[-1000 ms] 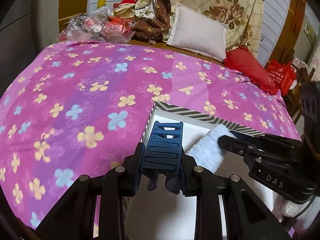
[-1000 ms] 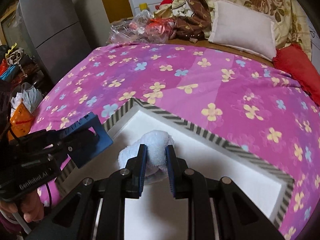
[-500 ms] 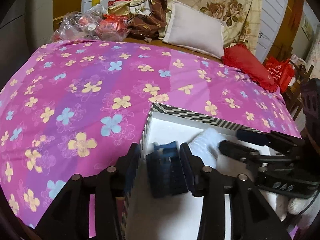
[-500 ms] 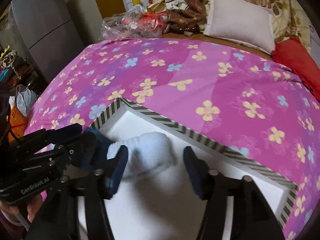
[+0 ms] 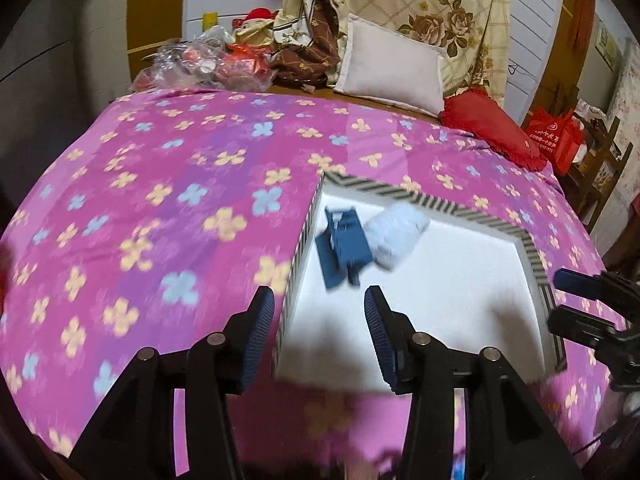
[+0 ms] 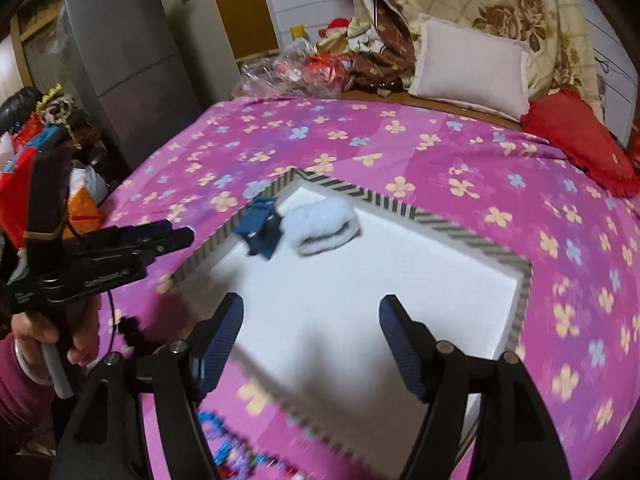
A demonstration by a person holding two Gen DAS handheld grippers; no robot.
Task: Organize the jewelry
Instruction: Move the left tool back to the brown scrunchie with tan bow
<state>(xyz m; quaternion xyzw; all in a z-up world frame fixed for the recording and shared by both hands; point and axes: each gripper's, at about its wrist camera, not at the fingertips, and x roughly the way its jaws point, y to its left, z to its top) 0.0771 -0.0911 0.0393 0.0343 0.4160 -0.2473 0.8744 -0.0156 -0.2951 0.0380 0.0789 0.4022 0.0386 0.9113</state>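
A shallow white box with a striped rim [image 5: 436,199] [image 6: 460,230] lies on the pink flowered bedspread. In its far left corner lie a dark blue item [image 5: 345,245] [image 6: 259,229] and a pale blue fluffy roll [image 5: 395,233] [image 6: 325,230], side by side and touching. My left gripper [image 5: 319,342] is open and empty, over the box's near left edge; it also shows in the right wrist view [image 6: 176,236]. My right gripper [image 6: 311,340] is open and empty over the box's near part; it also shows in the left wrist view [image 5: 576,300]. A blurred string of coloured beads [image 6: 228,444] lies near the front edge.
A white pillow [image 5: 390,68], a red cushion [image 5: 494,130] and a pile of plastic bags [image 5: 204,64] lie at the head of the bed. A grey fridge [image 6: 132,60] and clutter stand left of the bed. A red bag [image 5: 554,140] hangs on a chair at right.
Both grippers let go of their items, opened wide and pulled back toward me. The dark blue item and the fluffy roll now lie in the box's far corner.
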